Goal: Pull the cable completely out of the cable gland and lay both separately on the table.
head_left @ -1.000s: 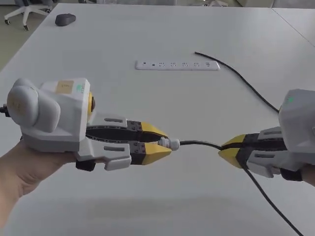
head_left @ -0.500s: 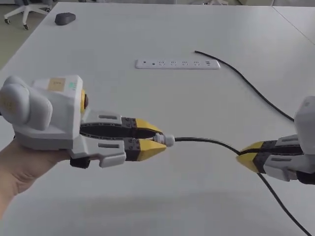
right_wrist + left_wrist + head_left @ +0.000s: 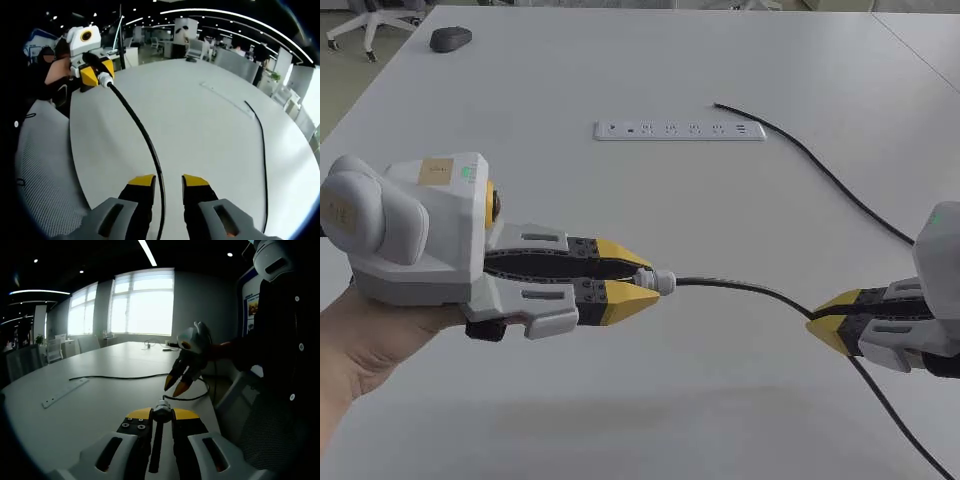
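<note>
left gripper (image 3: 648, 284): pressed shut on the cable gland (image 3: 663, 282), holding it up over the near left part of the desk (image 3: 620, 200).
right gripper (image 3: 818, 325): off at the near right, with its jaws a little apart in its own view. The cable (image 3: 740, 287) runs loosely between them rather than being pinched.
cable: seated in the cable gland, not yet out. A black span sags from it across to the right gripper, then trails toward the near right corner.
done so far: the cable gland is firmly gripped and lifted. As far as I can judge, nothing has separated.
left to do: take a firm hold on the cable and draw it right until its end clears the cable gland. Then set the two down apart on the desk.
farther out: a power strip (image 3: 680, 131) lies toward the far side. A black lead (image 3: 820, 165) lies to its right, and I cannot tell whether it is the same cable. A mouse (image 3: 450, 38) sits at the far left.
</note>
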### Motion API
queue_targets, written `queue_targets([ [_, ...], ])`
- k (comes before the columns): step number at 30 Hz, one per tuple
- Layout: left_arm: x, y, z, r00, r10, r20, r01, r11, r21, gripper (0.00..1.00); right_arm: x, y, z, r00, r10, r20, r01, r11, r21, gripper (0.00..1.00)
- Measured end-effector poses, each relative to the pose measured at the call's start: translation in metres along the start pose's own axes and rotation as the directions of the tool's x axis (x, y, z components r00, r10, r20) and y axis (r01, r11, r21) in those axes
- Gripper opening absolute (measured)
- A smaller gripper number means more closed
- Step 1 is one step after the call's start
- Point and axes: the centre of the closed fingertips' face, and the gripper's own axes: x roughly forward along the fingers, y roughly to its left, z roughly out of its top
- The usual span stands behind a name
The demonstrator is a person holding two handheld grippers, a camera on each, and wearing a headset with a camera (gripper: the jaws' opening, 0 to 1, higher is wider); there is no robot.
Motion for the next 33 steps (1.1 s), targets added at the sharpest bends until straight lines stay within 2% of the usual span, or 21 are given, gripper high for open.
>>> queue_targets([
  [1, 0.0, 0.0, -0.001, 1.0, 0.002, -0.003, -0.002, 1.0, -0.001, 0.15, 0.0, 0.001, 0.001, 1.0, 0.003, 0.002, -0.003, 1.0, -0.001, 0.26],
  [2, -0.001, 0.001, -0.002, 1.0, 0.004, -0.006, -0.004, 1.0, -0.002, 0.15, 0.0, 0.002, 0.001, 1.0, 0.005, 0.003, -0.005, 1.0, -0.001, 0.28],
  [3, -0.001, 0.001, -0.003, 0.9999, 0.006, -0.009, -0.006, 1.0, -0.002, 0.15, -0.001, 0.003, 0.002, 1.0, 0.008, 0.005, -0.008, 1.0, -0.002, 0.27],
  [4, -0.001, 0.001, -0.003, 1.0, 0.005, -0.008, -0.005, 1.0, -0.003, 0.15, -0.001, 0.004, 0.005, 0.9998, 0.007, 0.018, -0.007, 1.0, -0.017, 0.25],
  [6, -0.001, 0.001, -0.001, 1.0, 0.005, -0.001, -0.005, 1.0, -0.007, 0.15, -0.003, 0.008, 0.014, 0.9984, 0.021, 0.052, -0.021, 1.0, -0.004, 0.26],
  [9, -0.001, 0.0, -0.001, 1.0, 0.004, -0.002, -0.004, 1.0, -0.007, 0.15, -0.005, 0.019, 0.035, 0.9887, 0.07, 0.133, -0.071, 0.997, 0.003, 0.25],
  [10, -0.001, -0.001, -0.001, 1.0, 0.003, -0.003, -0.003, 1.0, -0.006, 0.15, -0.006, 0.022, 0.039, 0.987, 0.08, 0.139, -0.08, 0.997, -0.008, 0.23],
  [12, -0.001, -0.001, -0.001, 1.0, 0.001, -0.001, -0.001, 1.0, -0.005, 0.15, -0.008, 0.031, 0.056, 0.9761, 0.102, 0.192, -0.091, 0.994, -0.062, 0.23],
  [13, -0.001, -0.001, 0.0, 1.0, 0.001, -0.001, -0.001, 1.0, -0.005, 0.15, -0.008, 0.036, 0.061, 0.9716, 0.125, 0.201, -0.111, 0.99, -0.082, 0.21],
  [15, 0.0, -0.002, 0.0, 1.0, -0.002, -0.001, 0.002, 1.0, -0.004, 0.15, -0.007, 0.044, 0.074, 0.9627, 0.147, 0.228, -0.119, 0.984, -0.13, 0.19],
  [16, 0.0, -0.002, 0.0, 1.0, -0.003, -0.001, 0.003, 1.0, -0.002, 0.15, -0.006, 0.046, 0.076, 0.9622, 0.153, 0.225, -0.124, 0.983, -0.138, 0.19],
  [17, 0.0, -0.003, 0.001, 1.0, -0.004, 0.001, 0.004, 1.0, -0.003, 0.15, -0.005, 0.054, 0.082, 0.9568, 0.182, 0.226, -0.144, 0.974, -0.174, 0.19],
  [19, 0.0, -0.004, 0.001, 1.0, -0.004, 0.001, 0.004, 1.0, -0.003, 0.15, -0.003, 0.063, 0.095, 0.9479, 0.204, 0.245, -0.146, 0.961, -0.233, 0.17],
  [20, 0.0, -0.004, 0.001, 1.0, -0.007, -0.001, 0.007, 1.0, -0.003, 0.15, -0.001, 0.069, 0.099, 0.9459, 0.221, 0.237, -0.159, 0.953, -0.257, 0.16],
  [22, -0.001, -0.004, 0.0, 1.0, -0.005, -0.006, 0.005, 1.0, -0.003, 0.15, 0.003, 0.072, 0.104, 0.9463, 0.219, 0.238, -0.148, 0.948, -0.282, 0.16],
  [23, -0.001, -0.004, 0.0, 1.0, -0.005, -0.007, 0.005, 1.0, -0.004, 0.15, 0.005, 0.077, 0.105, 0.9436, 0.24, 0.228, -0.165, 0.938, -0.305, 0.16],
  [24, -0.001, -0.004, 0.0, 1.0, -0.005, -0.006, 0.005, 1.0, -0.007, 0.15, 0.008, 0.077, 0.105, 0.9464, 0.232, 0.225, -0.159, 0.94, -0.301, 0.16],
  [25, -0.002, -0.004, -0.001, 1.0, -0.004, -0.006, 0.004, 1.0, -0.006, 0.15, 0.011, 0.079, 0.104, 0.9507, 0.232, 0.206, -0.157, 0.933, -0.325, 0.16],
  [30, -0.002, -0.005, -0.002, 1.0, -0.004, -0.008, 0.004, 1.0, -0.009, 0.15, 0.016, 0.089, 0.106, 0.9481, 0.256, 0.188, -0.173, 0.913, -0.37, 0.14],
  [33, -0.002, -0.005, -0.001, 1.0, -0.004, -0.005, 0.004, 1.0, -0.004, 0.15, 0.02, 0.089, 0.106, 0.9523, 0.248, 0.178, -0.164, 0.908, -0.387, 0.1],
])
